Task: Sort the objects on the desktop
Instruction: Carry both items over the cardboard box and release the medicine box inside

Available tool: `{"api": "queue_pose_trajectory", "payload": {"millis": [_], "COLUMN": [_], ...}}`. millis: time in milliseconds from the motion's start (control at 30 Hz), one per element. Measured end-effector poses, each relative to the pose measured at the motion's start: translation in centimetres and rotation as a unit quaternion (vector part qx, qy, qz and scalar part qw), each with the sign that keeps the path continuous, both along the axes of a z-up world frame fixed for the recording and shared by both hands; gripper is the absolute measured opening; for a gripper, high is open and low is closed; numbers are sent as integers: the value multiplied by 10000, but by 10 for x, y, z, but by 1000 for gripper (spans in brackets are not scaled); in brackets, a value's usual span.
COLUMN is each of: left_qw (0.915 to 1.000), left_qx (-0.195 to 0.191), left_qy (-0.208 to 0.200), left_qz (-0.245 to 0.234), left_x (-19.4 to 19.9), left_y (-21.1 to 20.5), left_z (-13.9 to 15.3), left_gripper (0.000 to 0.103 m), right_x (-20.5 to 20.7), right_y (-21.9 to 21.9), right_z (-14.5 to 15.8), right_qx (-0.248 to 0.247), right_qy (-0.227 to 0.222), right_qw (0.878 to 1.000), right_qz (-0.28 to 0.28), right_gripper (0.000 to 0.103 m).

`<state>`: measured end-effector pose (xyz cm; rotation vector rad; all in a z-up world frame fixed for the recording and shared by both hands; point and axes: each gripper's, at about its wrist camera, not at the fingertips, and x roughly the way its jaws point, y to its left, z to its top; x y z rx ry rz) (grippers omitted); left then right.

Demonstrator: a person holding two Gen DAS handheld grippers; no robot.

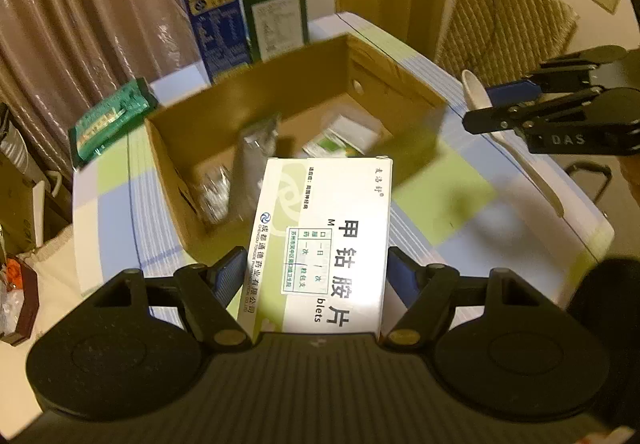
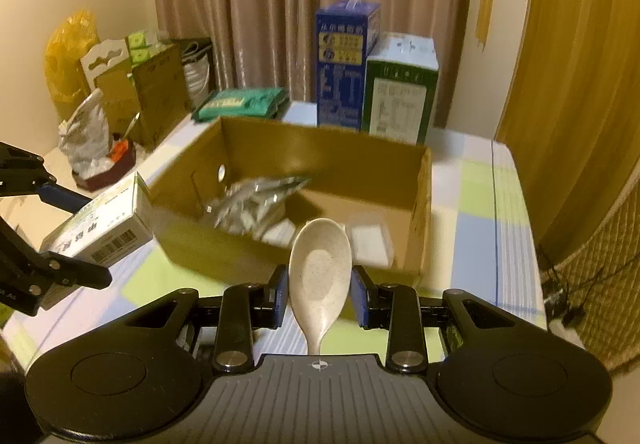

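Checked tablecloth (image 2: 480,203) bare right of cardboard box (image 2: 420,203); left gripper (image 1: 316,276) jaws clamping pill carton (image 1: 324,236), right gripper (image 2: 319,296) pinching spoon (image 2: 320,268).

One cardboard box (image 2: 328,179), one spoon (image 2: 320,276), one medicine box (image 1: 324,244), two tall cartons (image 2: 376,71), one green packet (image 2: 240,103)

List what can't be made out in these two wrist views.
- Cardboard box contents: blurred in both views; a crinkly silver packet and white items show, labels unreadable.
- Medicine box in the left gripper: its rear end is hidden by the gripper body.
- Spoon in the right gripper: handle end hidden under the body in the right view.
- Blue carton print: too small.
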<state>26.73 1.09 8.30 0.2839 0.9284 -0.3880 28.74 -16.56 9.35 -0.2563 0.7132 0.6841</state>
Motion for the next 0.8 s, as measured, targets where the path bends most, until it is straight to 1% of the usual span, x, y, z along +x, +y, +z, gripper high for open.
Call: {"api": "queue_pose_trajectory", "payload": {"millis": [200,333,533,800], "left_qw": [9997,9987,9970,9948], "left_qx": [-92,-262,-383,-559], "left_qy": [-78,-88,-41,-36], "left_qz": [223,422,678,852], "left_x": [40,65,98,128], "left_y": [3,7,11,14], "left_z": [11,13,0,-18], "left_gripper": [71,71,71,71], "right_x": [39,69,106,135], "right_y": [16,28,45,58], "right_z": [15,17,12,-1], "right_qx": [158,333,356,375], "right_qy": [11,171,330,407], "right_qw": [9999,9991,9980,9969], "right_qz": [-51,-185,-400,-552], "right_gripper": [30,30,30,30]}}
